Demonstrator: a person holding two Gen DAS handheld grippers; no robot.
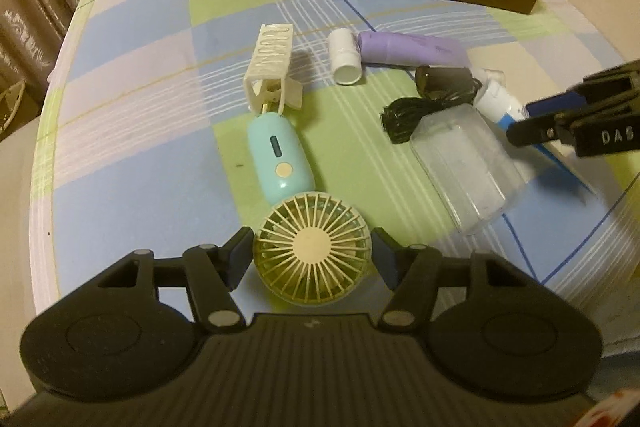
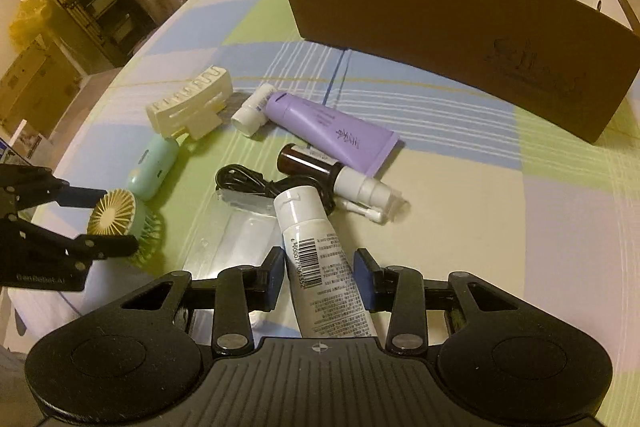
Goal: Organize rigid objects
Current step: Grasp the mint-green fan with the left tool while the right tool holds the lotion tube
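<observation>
Left tool straddles the round head of the mint handheld fan, lying flat on the tabletop with its handle running straight ahead; its pads sit spread either side of the head, no firm contact visible. Right tool likewise brackets the white barcode tube, long axis along the fingers, cap pointing forward, jaws parted with a gap on the right. The brown box lies ahead, beyond the clutter, nearer the right tool.
</observation>
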